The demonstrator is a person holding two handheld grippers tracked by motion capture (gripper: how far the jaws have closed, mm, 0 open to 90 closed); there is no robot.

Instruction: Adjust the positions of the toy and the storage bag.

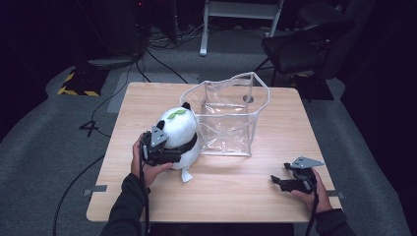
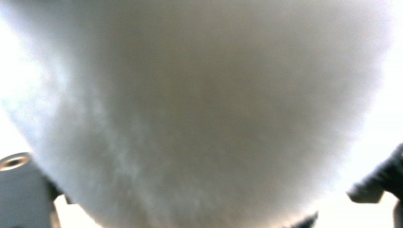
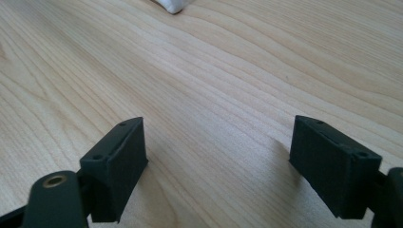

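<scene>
A white panda plush (image 1: 179, 129) with black ears and a green leaf on its head sits left of centre on the wooden table (image 1: 236, 196). My left gripper (image 1: 172, 153) comes at it from the left, its jaws closed around the lower body. In the left gripper view the white fur (image 2: 199, 109) presses right up to the camera, with a dark finger (image 2: 378, 183) at the lower right. A clear plastic bag (image 1: 228, 118) with white trim stands open just right of the plush. My right gripper (image 1: 279, 181) rests low at the table's front right, open (image 3: 223, 166) over bare wood.
The plush's white tag (image 1: 186, 175) lies on the table in front of it, and its tip shows as the white tag (image 3: 171, 4) in the right gripper view. Behind the table stand a dark chair (image 1: 300, 49) and a white frame (image 1: 241, 14). Cables run across the grey floor.
</scene>
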